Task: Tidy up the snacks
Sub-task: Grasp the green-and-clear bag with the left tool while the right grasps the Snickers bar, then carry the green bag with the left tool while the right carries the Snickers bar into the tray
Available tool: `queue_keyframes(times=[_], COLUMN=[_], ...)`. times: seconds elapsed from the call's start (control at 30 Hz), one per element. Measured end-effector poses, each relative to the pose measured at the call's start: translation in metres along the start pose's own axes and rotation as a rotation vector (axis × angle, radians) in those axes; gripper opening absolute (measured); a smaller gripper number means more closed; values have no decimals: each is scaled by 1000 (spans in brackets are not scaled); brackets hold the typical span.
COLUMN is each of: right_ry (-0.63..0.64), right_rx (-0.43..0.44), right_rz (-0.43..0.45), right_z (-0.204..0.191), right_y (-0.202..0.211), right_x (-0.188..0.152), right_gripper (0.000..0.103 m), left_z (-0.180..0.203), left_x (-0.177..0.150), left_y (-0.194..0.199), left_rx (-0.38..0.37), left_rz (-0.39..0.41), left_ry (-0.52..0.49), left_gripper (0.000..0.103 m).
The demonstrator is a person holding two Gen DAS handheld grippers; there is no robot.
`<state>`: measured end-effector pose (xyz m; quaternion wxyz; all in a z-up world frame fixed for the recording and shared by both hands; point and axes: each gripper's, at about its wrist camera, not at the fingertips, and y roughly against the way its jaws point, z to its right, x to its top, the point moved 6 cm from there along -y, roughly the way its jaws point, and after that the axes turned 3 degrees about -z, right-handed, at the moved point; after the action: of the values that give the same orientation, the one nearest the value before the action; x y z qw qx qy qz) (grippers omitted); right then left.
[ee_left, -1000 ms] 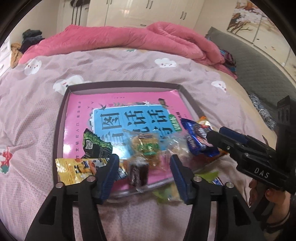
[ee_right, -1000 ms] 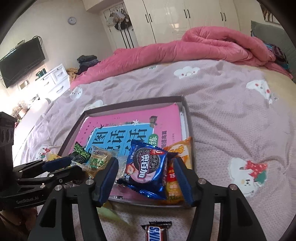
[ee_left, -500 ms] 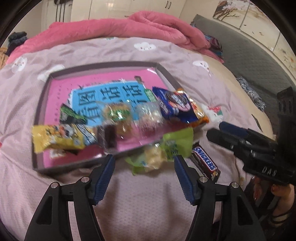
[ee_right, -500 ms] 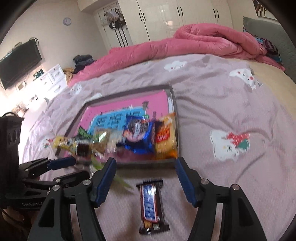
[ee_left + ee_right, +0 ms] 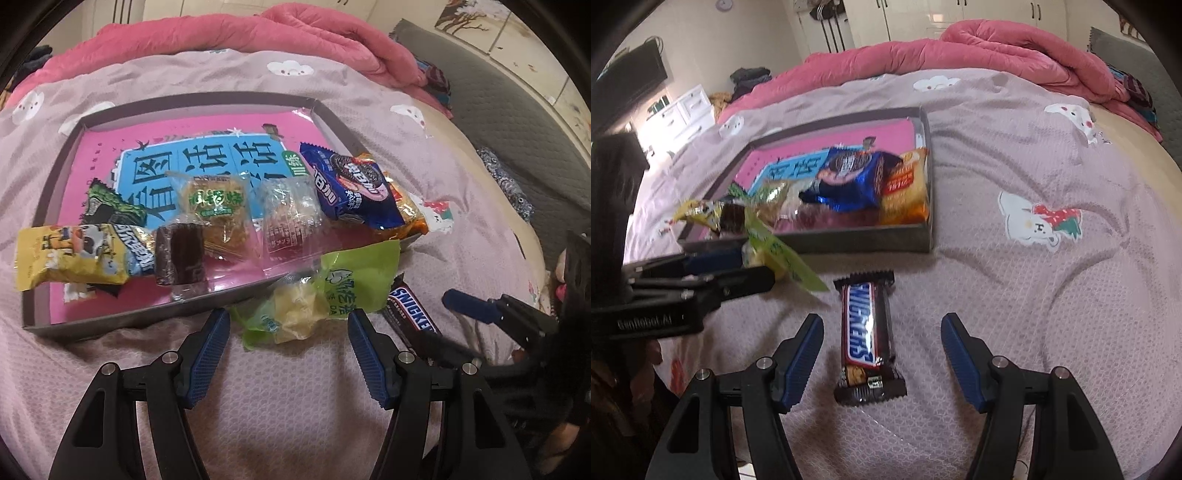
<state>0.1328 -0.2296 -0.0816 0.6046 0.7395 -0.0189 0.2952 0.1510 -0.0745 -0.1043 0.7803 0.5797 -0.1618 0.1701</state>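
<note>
A grey tray [image 5: 192, 99] with a pink book lining holds several snacks in a row: a yellow pack [image 5: 70, 254], a dark candy [image 5: 179, 254], a green-label cake [image 5: 218, 206], a clear pack [image 5: 291, 221] and a blue Oreo pack [image 5: 351, 188]. A green wrapper [image 5: 317, 295] lies on the bed just outside the tray's near edge, in front of my open left gripper [image 5: 288, 347]. A Snickers bar [image 5: 866, 332] lies on the bed between the fingers of my open right gripper [image 5: 882, 350]. The tray also shows in the right wrist view [image 5: 925, 122].
The tray lies on a mauve bedspread [image 5: 1034, 288] with cartoon prints. A pink duvet [image 5: 221, 40] is bunched at the far end. A grey padded headboard [image 5: 517, 122] runs along the right. A white dresser [image 5: 679, 114] stands at far left.
Both grippers have pulled back from the tray towards me. The green wrapper now sits before the left gripper, and the Snickers bar now lies between the right gripper's fingers.
</note>
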Motion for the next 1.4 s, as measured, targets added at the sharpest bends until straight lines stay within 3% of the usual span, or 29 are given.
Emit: queue_keyframes(times=[0.1,0.4,0.47,0.57,0.77,1.1,1.4], right_ry=[29,79,77,67,34,22,84], right_rx=[-8,1,-1,12,43,121,137], right_rz=[-6,-38,-33,-34,-1,163,273], right_z=[-4,-14,-12,-10,-8,-21,-50], right_y=[-4,-16,-15,-15,-4,33,40], right_x=[-1,-3,-2,-2,1,23,58], right_gripper=[63,37,31,30,29,28,29], left_z=[1,1,1,0,1,-9,-56], left_x=[0,0,0,1,0,15,34], left_y=[-6,-17,-19,-21,-17,49,81], left_rx=[3,8,13,27,-11,-63,26], left_rz=[-13,-32,-32,-32,-15,106,189], left_ry=[4,13,12,11,15,57,160], left_gripper=[68,68,63,49,42,42,42])
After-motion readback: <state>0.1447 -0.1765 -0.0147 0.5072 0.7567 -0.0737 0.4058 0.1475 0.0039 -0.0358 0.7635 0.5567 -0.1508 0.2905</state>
